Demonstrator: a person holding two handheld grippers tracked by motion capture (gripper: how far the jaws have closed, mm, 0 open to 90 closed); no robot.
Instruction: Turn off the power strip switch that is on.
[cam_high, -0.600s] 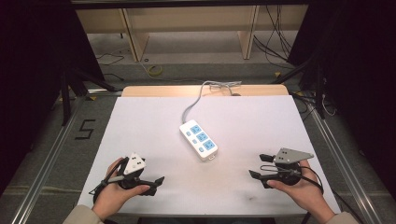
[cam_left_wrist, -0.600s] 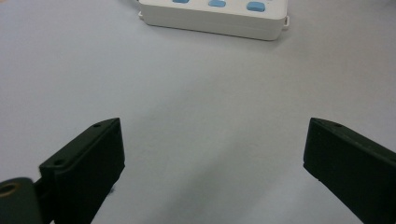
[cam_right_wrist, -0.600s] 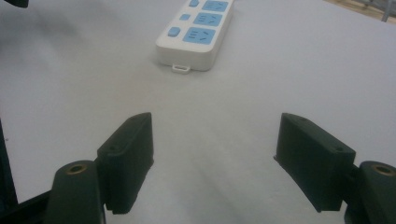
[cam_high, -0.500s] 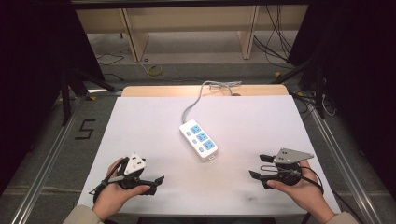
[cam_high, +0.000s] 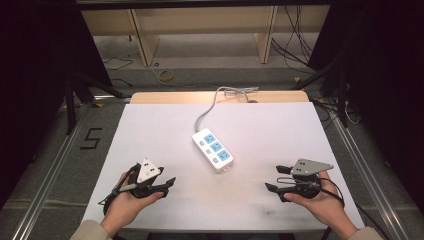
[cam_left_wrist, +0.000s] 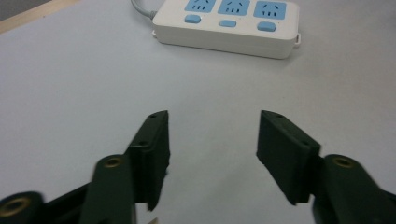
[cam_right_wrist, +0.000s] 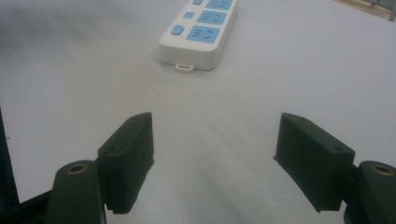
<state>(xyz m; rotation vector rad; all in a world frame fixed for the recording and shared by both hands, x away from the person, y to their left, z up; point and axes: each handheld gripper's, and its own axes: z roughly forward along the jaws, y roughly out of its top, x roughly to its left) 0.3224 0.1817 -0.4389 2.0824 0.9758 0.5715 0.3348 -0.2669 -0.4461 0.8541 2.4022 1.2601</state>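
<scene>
Two grippers rest low over the white table (cam_high: 150, 135), one at each near corner, and both point inward toward the power strip (cam_high: 213, 149) that lies between them near the middle of the sheet. The left gripper (cam_high: 167, 183) has its jaws spread wide with nothing between them; in the left gripper view the strip (cam_left_wrist: 229, 25) lies well ahead of the fingers (cam_left_wrist: 154, 144), broadside on, with bare table in between. The right gripper (cam_high: 274, 179) is likewise parted and empty; in the right gripper view the strip (cam_right_wrist: 198, 32) sits ahead and slightly left of the gap, its short end with a small hanging tab turned toward the fingers (cam_right_wrist: 310, 154). The strip is white with three blue socket faces in a row and three small blue buttons beside them; any printing on it is too small to read. Its grey cord (cam_high: 210, 107) runs from the far end toward the back edge of the table. On the floor to the left of the table a dark mark (cam_high: 90, 138) reads as the figure 5. Nothing lies on the table between either gripper and the strip. Beyond the table stand wooden shelf legs (cam_high: 141, 37) and loose cables (cam_high: 292, 47) on the floor.
</scene>
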